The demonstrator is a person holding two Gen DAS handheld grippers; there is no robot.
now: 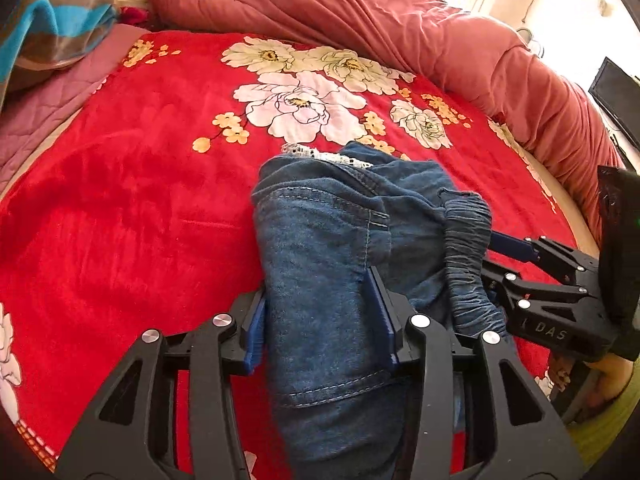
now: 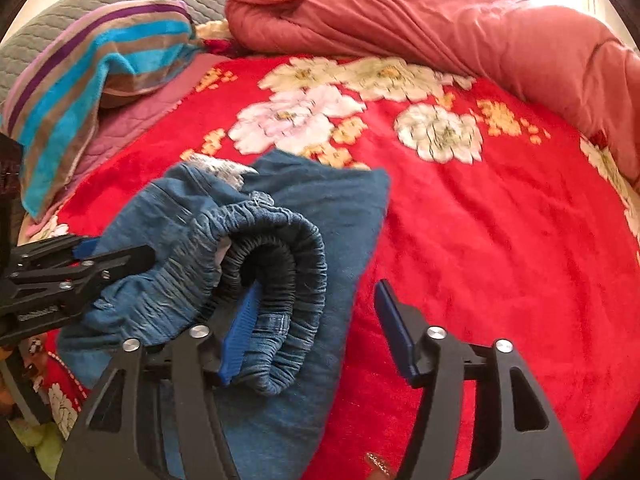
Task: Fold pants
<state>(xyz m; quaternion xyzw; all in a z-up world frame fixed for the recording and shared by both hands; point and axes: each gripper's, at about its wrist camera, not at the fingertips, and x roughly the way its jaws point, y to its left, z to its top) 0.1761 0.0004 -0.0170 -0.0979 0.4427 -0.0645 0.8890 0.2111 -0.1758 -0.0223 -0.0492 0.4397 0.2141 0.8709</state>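
Note:
Blue denim pants (image 1: 332, 236) with an elastic waistband (image 2: 272, 240) lie bunched and partly folded on the red floral blanket (image 1: 120, 200). My left gripper (image 1: 320, 320) is open, its blue-padded fingers straddling a fold of the denim near the pocket. My right gripper (image 2: 316, 328) is open; its left finger (image 2: 240, 332) sits inside the rolled waistband, and its right finger (image 2: 396, 332) stands over the blanket. The right gripper also shows in the left wrist view (image 1: 516, 256), against the waistband. The left gripper shows at the left edge of the right wrist view (image 2: 116, 252).
A rolled salmon-pink duvet (image 1: 400, 24) runs along the far and right side of the bed. A striped blue and brown towel (image 2: 92, 64) lies on a pillow at the far left. A dark screen (image 1: 616, 96) stands past the bed's right edge.

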